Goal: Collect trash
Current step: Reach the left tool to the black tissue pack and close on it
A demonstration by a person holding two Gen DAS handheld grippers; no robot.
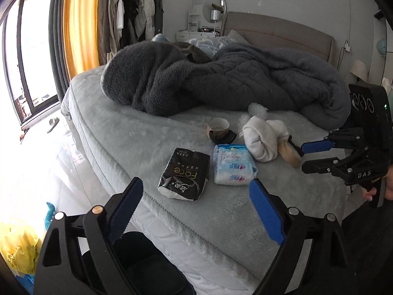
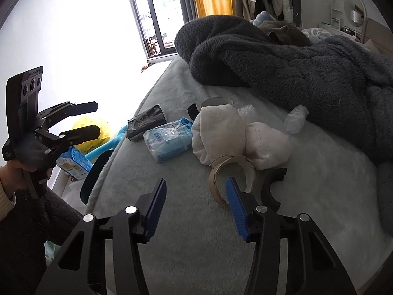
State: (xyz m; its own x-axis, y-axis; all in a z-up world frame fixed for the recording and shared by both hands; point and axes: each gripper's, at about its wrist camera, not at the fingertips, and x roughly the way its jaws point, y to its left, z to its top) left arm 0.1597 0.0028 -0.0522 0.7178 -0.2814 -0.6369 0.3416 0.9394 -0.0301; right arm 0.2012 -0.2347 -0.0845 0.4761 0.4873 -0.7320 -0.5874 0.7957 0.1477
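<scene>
On the pale bed (image 1: 122, 137) lie a black tissue pack (image 1: 184, 174) and a blue-white pack (image 1: 233, 164). A cardboard roll core (image 1: 218, 129) stands behind them, beside a white cloth bundle (image 1: 262, 137). My left gripper (image 1: 196, 183) hovers open over the bed's edge, just short of the black pack, with nothing between its fingers. In the right wrist view, a torn cardboard ring (image 2: 231, 177) and a black curved piece (image 2: 271, 186) lie in front of the bundle (image 2: 221, 127). My right gripper (image 2: 196, 183) is open, its right finger just in front of the ring, nothing gripped.
A dark grey fleece blanket (image 1: 221, 81) is heaped across the far half of the bed. Bubble-wrap pieces (image 2: 296, 119) lie against it. A yellow bag (image 1: 19, 245) sits on the floor to the left, near the window. A person's hand (image 2: 14, 172) holds the left gripper (image 2: 98, 118).
</scene>
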